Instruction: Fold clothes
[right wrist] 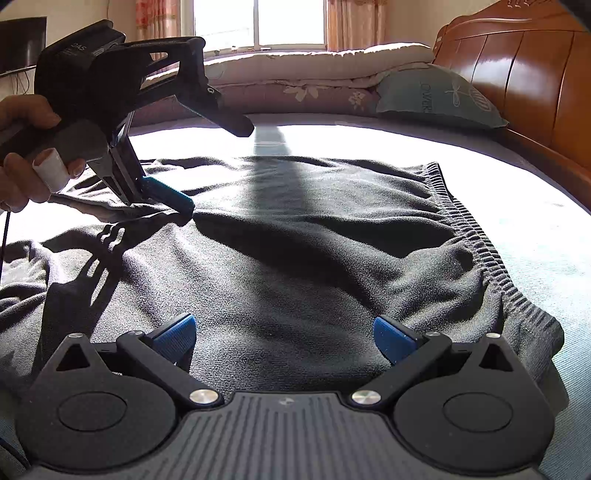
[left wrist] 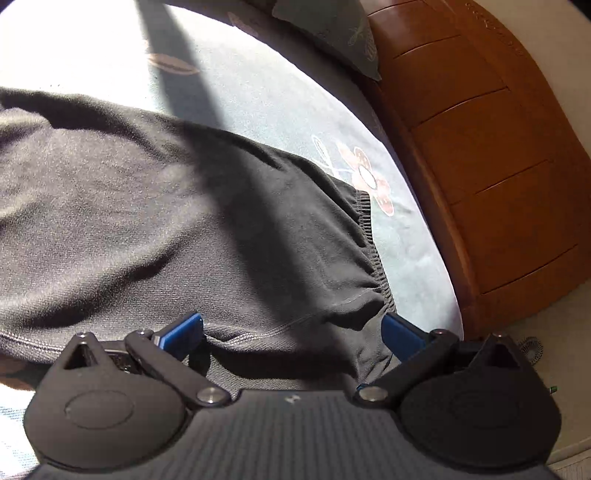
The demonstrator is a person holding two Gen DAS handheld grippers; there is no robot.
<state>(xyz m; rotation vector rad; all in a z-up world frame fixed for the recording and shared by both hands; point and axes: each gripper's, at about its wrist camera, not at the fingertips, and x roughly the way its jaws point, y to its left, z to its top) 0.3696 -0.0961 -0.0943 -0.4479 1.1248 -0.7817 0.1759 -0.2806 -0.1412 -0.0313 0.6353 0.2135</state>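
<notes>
A dark grey garment point(left wrist: 147, 203) with a ribbed elastic waistband point(left wrist: 369, 229) lies spread on the bed. My left gripper point(left wrist: 291, 328) is open and low over its hem, with a fold of the cloth lying between the blue pads point(left wrist: 181, 332). In the right wrist view the garment point(right wrist: 295, 240) fills the middle, its waistband point(right wrist: 480, 243) on the right. My right gripper point(right wrist: 284, 336) is open just above the near edge with nothing held. Across the cloth, a hand point(right wrist: 22, 166) holds the left gripper point(right wrist: 166, 199), its blue fingertip touching the far left edge.
The pale floral bed sheet point(left wrist: 277, 92) surrounds the garment. A wooden headboard point(right wrist: 517, 74) runs along the right, with a teal pillow point(right wrist: 436, 96) against it. A rolled quilt point(right wrist: 295, 70) lies along the far side under a window point(right wrist: 258, 22).
</notes>
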